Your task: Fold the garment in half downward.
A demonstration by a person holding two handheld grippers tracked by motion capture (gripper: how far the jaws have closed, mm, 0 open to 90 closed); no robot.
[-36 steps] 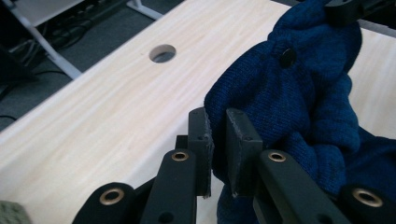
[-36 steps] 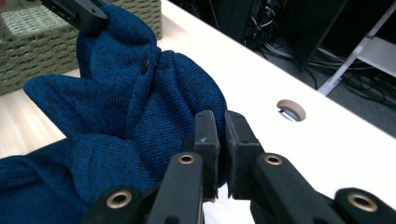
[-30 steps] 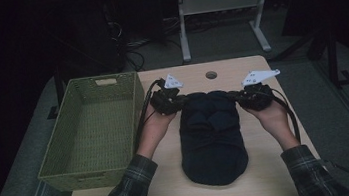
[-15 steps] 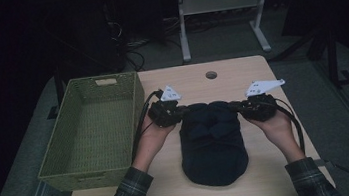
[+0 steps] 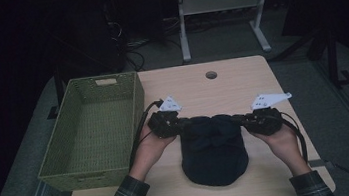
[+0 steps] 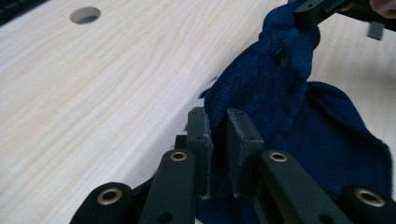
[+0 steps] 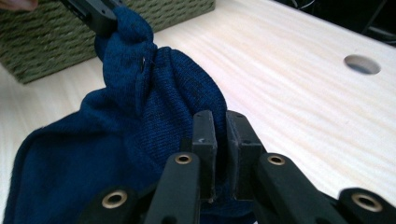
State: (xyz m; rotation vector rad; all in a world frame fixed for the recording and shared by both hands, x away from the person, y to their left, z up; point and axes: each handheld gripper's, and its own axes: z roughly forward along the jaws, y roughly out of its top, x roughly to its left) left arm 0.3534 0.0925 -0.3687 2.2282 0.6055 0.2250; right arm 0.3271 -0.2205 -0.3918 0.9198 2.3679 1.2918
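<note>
Folding step in hand, by the look of it. Dark blue knit garment (image 5: 213, 148) lies on the table (image 5: 241, 84) between the two hands, its far edge lifted and bunched.

Left gripper (image 6: 219, 135): fingers narrow, clamped on a pinch of the knit at the garment's far left corner. Right gripper (image 7: 222, 135): fingers likewise nearly closed on the far right corner. Fabric runs from one pair of fingers across to the other, sagging a little in the middle.

To do it well, I judge: keep both pinches level and the span between the fingers taut, so the carried edge lands straight on the near part of the cloth instead of rolling into a lump. Move both hands at one pace; let go only once the edge lies flat.

Room: bare table beyond the fingers, out to a round cable hole (image 5: 211, 75), well apart. Green woven basket (image 5: 91, 133) stands just beside the left fingers, outboard; its wall is the nearest obstacle. Outboard of the right fingers the table edge is near.
</note>
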